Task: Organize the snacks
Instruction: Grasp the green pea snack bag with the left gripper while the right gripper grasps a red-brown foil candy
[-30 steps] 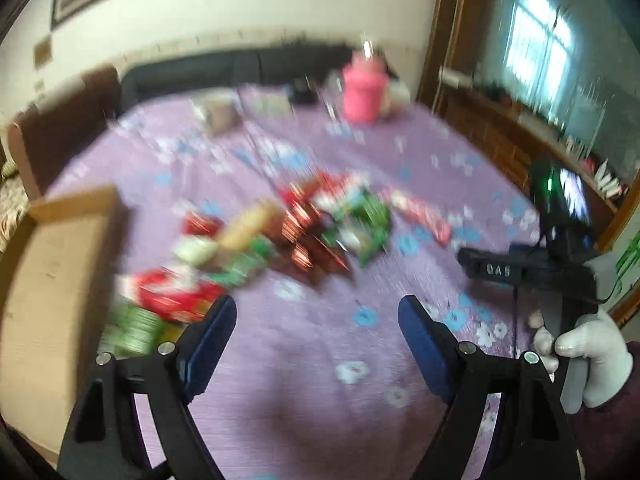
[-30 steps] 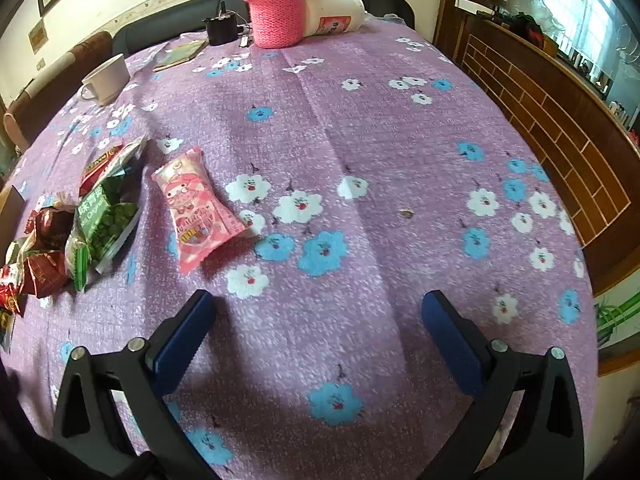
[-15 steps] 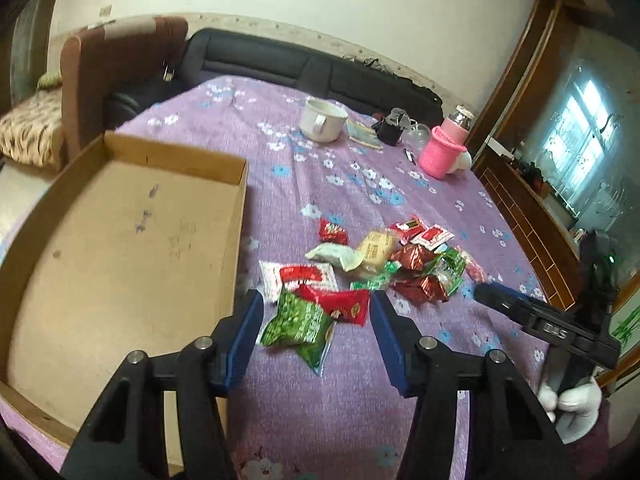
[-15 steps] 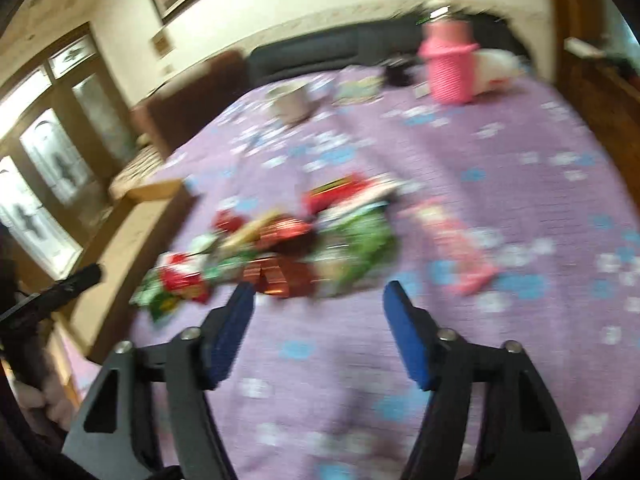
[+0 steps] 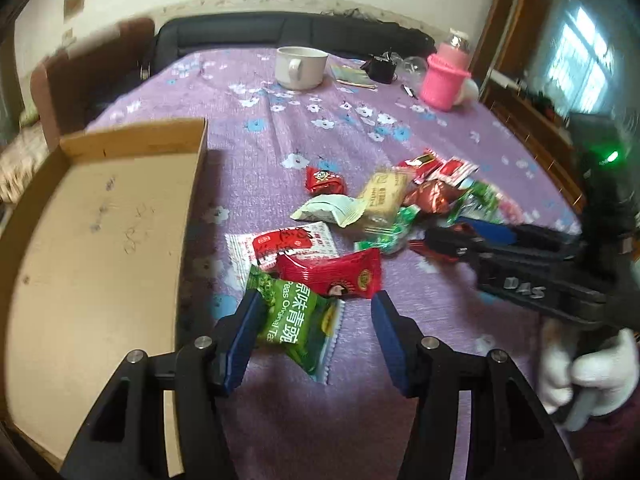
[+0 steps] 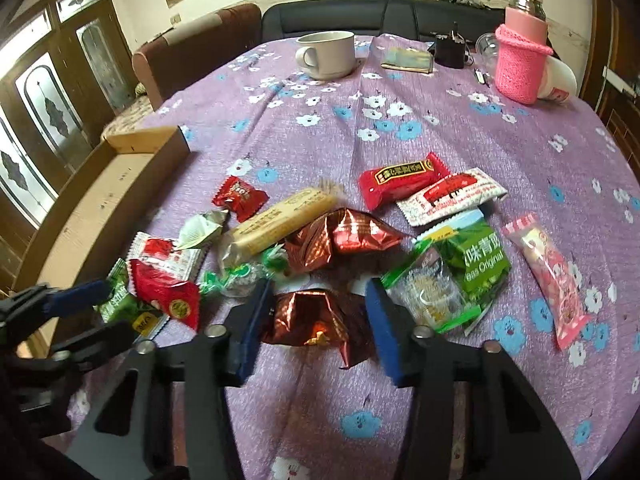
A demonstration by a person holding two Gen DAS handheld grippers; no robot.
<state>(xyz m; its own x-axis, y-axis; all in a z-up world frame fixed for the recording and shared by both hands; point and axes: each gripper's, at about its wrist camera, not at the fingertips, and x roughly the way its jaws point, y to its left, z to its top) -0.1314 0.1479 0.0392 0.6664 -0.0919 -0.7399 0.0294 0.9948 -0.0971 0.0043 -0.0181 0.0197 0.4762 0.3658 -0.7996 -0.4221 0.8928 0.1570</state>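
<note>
Several snack packets lie in a heap on the purple flowered tablecloth (image 5: 256, 120). My left gripper (image 5: 314, 320) is open, its fingers on either side of a green pea packet (image 5: 296, 326), beside an empty cardboard box (image 5: 100, 240). A red packet (image 5: 332, 274) lies just beyond it. My right gripper (image 6: 318, 316) is open around a dark red foil packet (image 6: 312, 320). The right gripper also shows in the left wrist view (image 5: 460, 236), and the left gripper in the right wrist view (image 6: 86, 304).
A white mug (image 6: 326, 54), a pink knitted bottle (image 6: 520, 64), a small black device (image 6: 450, 50) and a booklet (image 6: 408, 60) stand at the table's far side. A pink packet (image 6: 554, 276) lies apart on the right. A sofa (image 5: 280, 32) is behind.
Both grippers have come down closer to the heap. The left one now straddles the green pea packet, the right one the dark red foil packet.
</note>
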